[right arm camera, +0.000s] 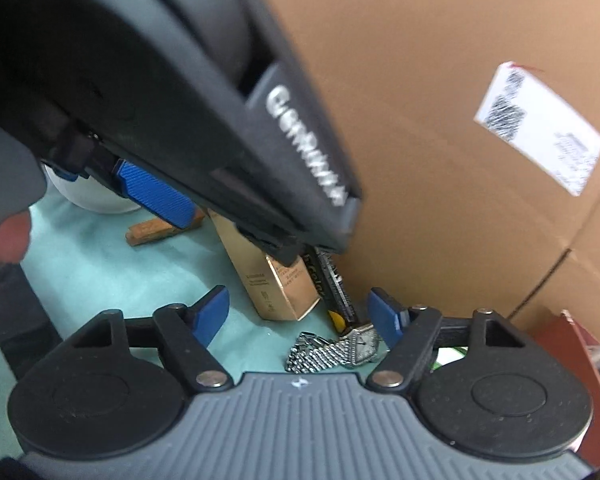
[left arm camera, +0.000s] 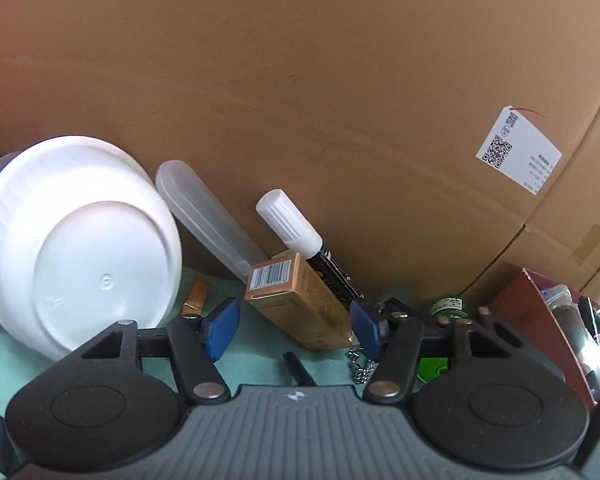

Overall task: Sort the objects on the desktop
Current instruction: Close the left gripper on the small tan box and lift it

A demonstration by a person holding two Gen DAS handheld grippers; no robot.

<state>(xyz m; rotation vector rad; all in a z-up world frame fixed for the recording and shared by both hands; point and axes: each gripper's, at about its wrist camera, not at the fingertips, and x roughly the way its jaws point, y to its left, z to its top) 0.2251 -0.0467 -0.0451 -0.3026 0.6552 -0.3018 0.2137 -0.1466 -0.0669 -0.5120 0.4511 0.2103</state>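
My left gripper (left arm camera: pixel 294 326) is open and empty, its blue pads either side of a gold carton (left arm camera: pixel 300 304) that lies on the green mat. A black marker with a white cap (left arm camera: pixel 300 236) leans on the cardboard box behind the carton. My right gripper (right arm camera: pixel 300 318) is open and empty, low over the mat. A silver mesh-band watch (right arm camera: pixel 332 350) lies just in front of it, beside the carton (right arm camera: pixel 272 280) and marker (right arm camera: pixel 336 292). The left gripper's body (right arm camera: pixel 180 100) fills the upper left of the right wrist view, one of its blue fingertips (right arm camera: pixel 156 194) showing.
A large cardboard box (left arm camera: pixel 340 100) walls off the back. A white bowl (left arm camera: pixel 80 240) lies tipped at left, with a clear plastic case (left arm camera: pixel 204 212) and a wooden clip (left arm camera: pixel 196 296) near it. A dark red box (left arm camera: pixel 540 320) and a green bottle (left arm camera: pixel 450 306) sit at right.
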